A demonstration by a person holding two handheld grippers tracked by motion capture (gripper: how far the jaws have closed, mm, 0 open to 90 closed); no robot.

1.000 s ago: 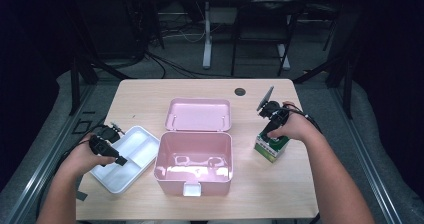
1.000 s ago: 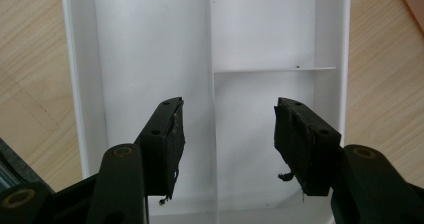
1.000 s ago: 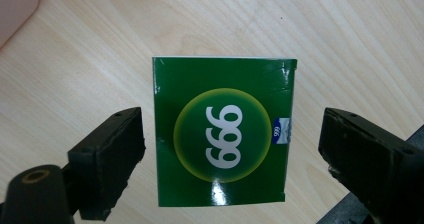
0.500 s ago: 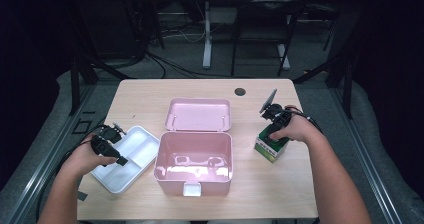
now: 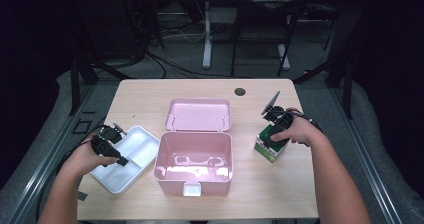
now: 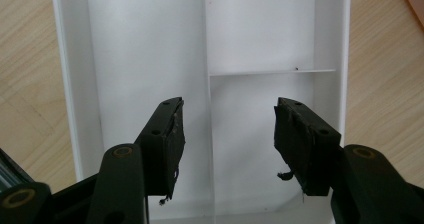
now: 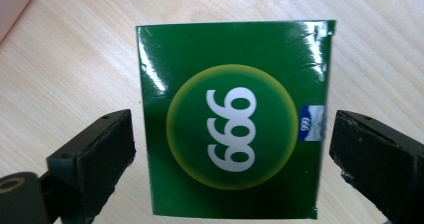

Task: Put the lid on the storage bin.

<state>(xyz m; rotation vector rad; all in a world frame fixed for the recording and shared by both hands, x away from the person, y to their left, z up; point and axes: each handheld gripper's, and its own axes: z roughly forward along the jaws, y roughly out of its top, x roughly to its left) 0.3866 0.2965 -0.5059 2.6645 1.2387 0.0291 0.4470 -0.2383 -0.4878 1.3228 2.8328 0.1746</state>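
The green box (image 7: 231, 116) lay flat on the worktop (image 5: 300, 184) to the right of the pink case (image 5: 194, 161), framed between the spread jaws of the right gripper (image 7: 230, 149), which stood released with a gap on either side and touched neither edge. Across the worktop, the left gripper (image 6: 227, 134) hovered with its jaws apart above the white tray (image 6: 150, 44), straddling the tray's centre divider and gripping nothing. The case sat with its lid (image 5: 200, 115) folded back and its interior apparently bare. The glossy carton could slip or skew if the jaws closed unevenly, since one pad seemed likely to reach its edge first and push the box along the smooth wood. The right gripper view revealed the box's printed face and the clearance at each side, which the high view hid beneath the hand (image 5: 295, 131); the high view alone gave the layout of tray, case and box.
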